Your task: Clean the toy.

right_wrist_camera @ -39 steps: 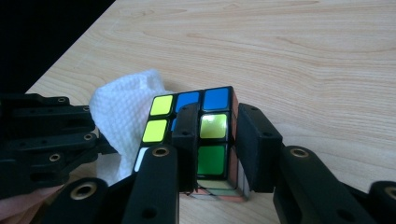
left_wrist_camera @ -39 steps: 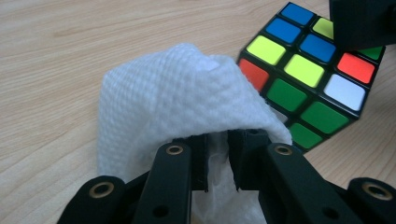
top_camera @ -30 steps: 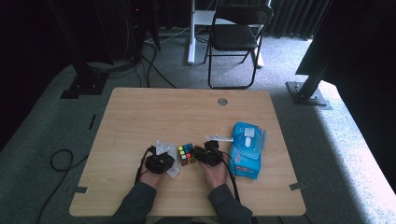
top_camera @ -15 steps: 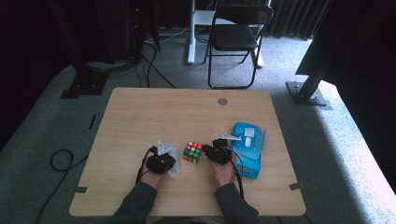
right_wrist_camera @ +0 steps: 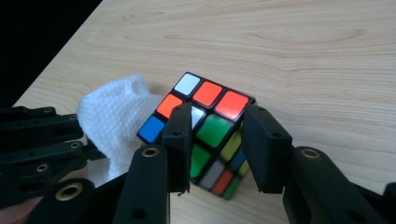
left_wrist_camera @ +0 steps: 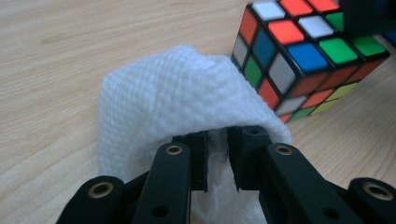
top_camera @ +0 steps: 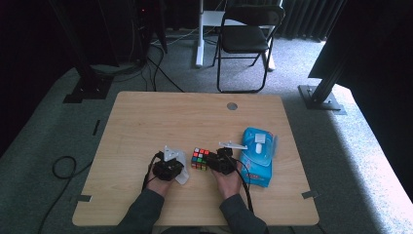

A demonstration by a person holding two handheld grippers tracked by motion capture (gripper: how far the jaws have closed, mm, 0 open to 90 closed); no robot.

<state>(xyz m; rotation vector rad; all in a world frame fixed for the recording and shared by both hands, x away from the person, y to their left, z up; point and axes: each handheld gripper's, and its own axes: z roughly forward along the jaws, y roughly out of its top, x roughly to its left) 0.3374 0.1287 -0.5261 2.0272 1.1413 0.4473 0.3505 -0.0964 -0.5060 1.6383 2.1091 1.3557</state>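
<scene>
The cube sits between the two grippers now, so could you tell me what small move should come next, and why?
Probably bring the left gripper and its wipe against the cube. The wipe is pinched in its fingers right beside the cube. The right gripper, whose fingers have just been opening, straddles the cube and may need to close to steady it.

On the table (top_camera: 146, 117) I saw the cube (top_camera: 199, 159) between the white cloth (top_camera: 181, 168) at left and the wipes pack (top_camera: 258, 156) at right.
</scene>
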